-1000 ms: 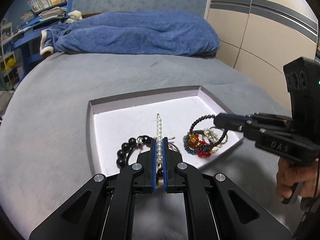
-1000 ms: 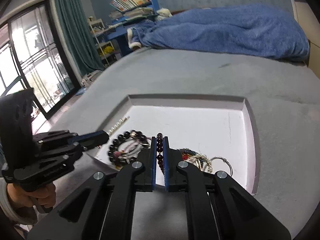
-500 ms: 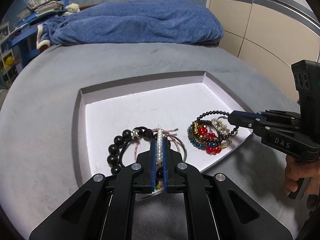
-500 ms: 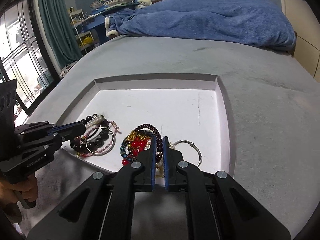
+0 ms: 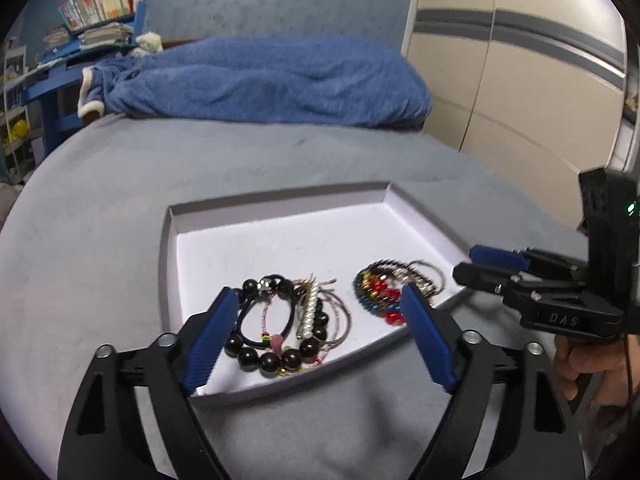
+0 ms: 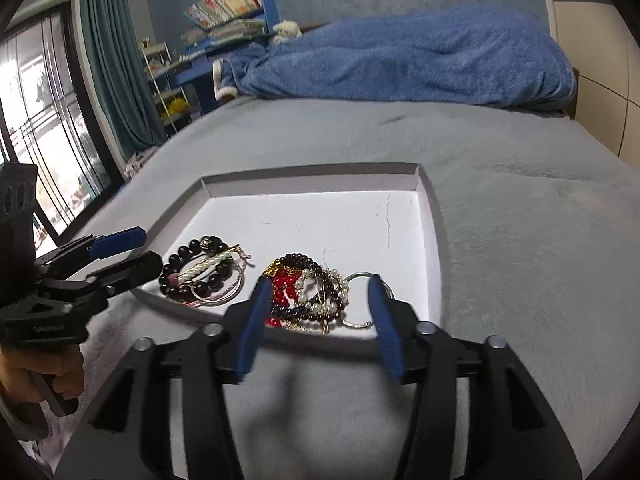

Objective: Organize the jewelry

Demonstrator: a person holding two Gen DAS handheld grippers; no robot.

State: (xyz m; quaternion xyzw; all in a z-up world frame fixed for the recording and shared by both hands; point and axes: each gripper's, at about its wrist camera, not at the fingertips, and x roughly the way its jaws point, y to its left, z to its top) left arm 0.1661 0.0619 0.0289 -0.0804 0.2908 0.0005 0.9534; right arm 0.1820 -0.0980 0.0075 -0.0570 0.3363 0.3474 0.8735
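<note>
Your left tool (image 5: 316, 308) is spread wide and holds nothing; its two blue pads stand either side of the left pile (image 5: 286, 322), which lies in the tray (image 5: 280, 204) straight ahead of it and just below the tips. That pile is a ring of big black beads with a thin bangle, a pink cord and a short pearl strand (image 5: 309, 311) across it. The strand's long axis runs away from you, roughly in line with the fingers, so the pads would close across its width.

Your right tool (image 6: 318, 312) is equally wide apart and empty. The right pile (image 6: 308, 292), a tangle of red, dark and pearl beads with a wire hoop (image 6: 362, 300) at its right edge, lies in the tray dead ahead between its pads.

Both piles rest near the front wall of the tray, which sits on the grey bed (image 5: 100, 208). They lie apart, with bare white floor between them. Each tool is nearer its own pile, so there should be no need to cross over.

If you want a single piece, the tangles are the worry: I judge a pinch on one bead string would drag its neighbours along. The back half of the tray is bare, should you want to spread pieces out.
</note>
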